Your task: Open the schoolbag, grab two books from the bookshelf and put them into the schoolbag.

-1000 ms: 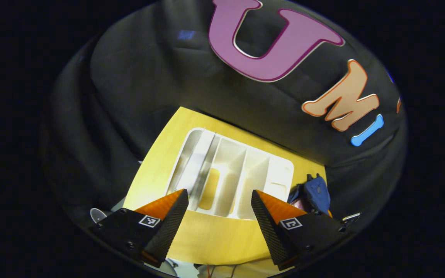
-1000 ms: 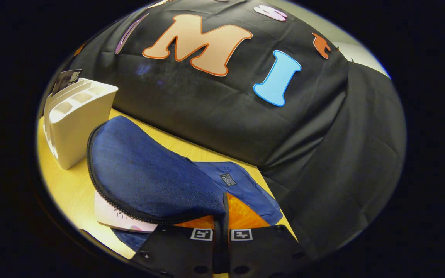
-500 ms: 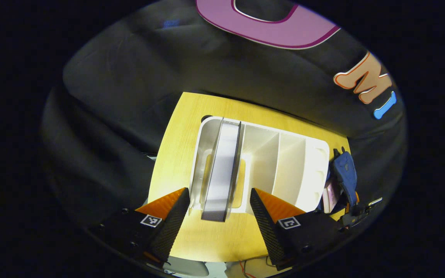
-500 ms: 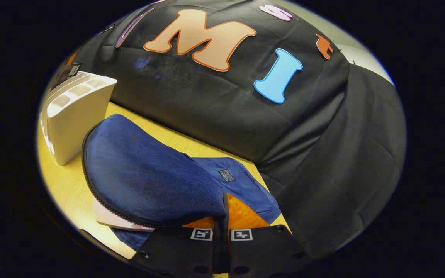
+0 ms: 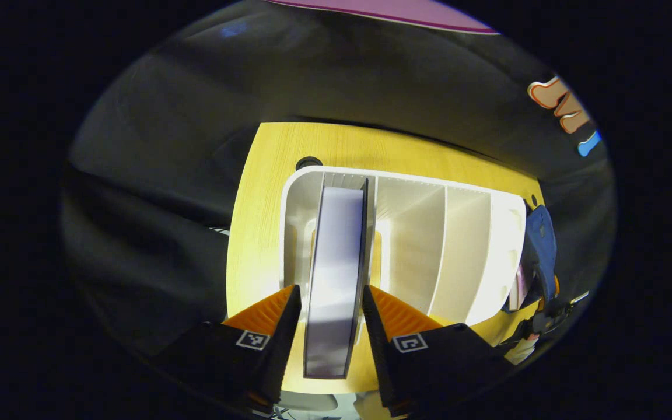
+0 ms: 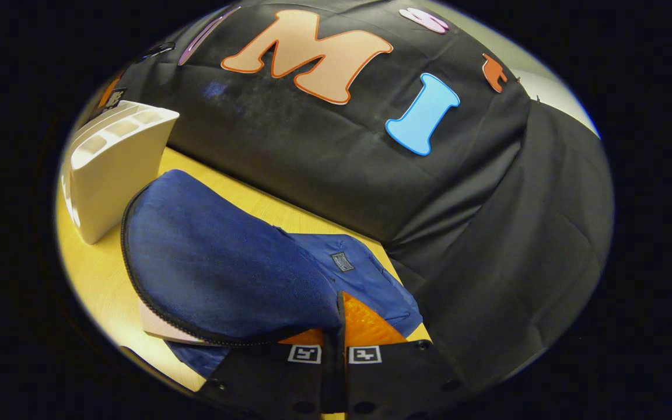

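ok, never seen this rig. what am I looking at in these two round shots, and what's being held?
There is no robot arm here: a person holds a pair of two-finger tongs in each hand, and a fisheye camera rides on each pair.

The left gripper view looks down into a white bookshelf standing on a yellow table. The left tongs straddle a book standing in a slot. Their fingers sit close on either side of it, but whether they are pressing on it cannot be told.

In the right gripper view, the right tongs are shut on the flap of the blue schoolbag, holding it lifted. A pale book lies underneath, apparently already in the bag. The same bookshelf stands behind.
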A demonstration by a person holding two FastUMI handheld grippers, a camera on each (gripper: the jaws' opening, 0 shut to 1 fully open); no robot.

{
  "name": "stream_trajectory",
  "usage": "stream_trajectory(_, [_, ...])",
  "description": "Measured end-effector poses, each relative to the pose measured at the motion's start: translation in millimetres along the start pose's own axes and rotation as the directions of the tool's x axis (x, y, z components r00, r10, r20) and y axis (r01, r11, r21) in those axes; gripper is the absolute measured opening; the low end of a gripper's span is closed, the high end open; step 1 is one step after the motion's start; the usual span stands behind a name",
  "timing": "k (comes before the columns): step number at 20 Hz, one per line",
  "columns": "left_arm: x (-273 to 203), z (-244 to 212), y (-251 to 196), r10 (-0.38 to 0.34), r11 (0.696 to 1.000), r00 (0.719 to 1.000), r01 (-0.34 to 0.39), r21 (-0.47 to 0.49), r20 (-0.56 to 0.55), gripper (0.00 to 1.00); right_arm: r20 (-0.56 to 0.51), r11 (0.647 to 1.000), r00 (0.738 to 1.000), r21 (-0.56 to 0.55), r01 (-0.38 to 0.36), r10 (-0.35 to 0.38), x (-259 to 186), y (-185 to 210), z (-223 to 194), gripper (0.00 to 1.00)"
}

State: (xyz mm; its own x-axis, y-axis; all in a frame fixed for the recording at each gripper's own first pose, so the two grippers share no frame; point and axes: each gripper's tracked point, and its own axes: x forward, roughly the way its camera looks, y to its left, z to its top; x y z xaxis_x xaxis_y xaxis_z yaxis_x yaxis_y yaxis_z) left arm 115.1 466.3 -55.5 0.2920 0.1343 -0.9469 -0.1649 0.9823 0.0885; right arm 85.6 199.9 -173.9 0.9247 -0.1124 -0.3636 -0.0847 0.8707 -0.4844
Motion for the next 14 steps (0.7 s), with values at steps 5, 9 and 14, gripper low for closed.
stream_trajectory(5, [6.9, 1.2, 0.2, 0.033, 0.999, 0.999, -0.032, 0.022, -0.038, 0.36, 0.000, 1.000, 1.000, -0.017, -0.001, 0.001, -2.2, 1.0, -1.0, 0.05])
stream_trajectory(9, [7.9, 0.7, 0.5, 0.053, 0.998, 0.997, -0.051, 0.025, -0.052, 0.36, 0.000, 1.000, 1.000, -0.018, 0.000, 0.000, -2.6, 2.1, -1.3, 0.03])
stream_trajectory(14, [8.3, -2.0, 2.6, 0.118, 0.992, 0.989, -0.115, 0.045, -0.083, 0.36, 0.002, 1.000, 1.000, -0.020, 0.001, -0.001, -4.1, 3.4, -1.4, 0.04])
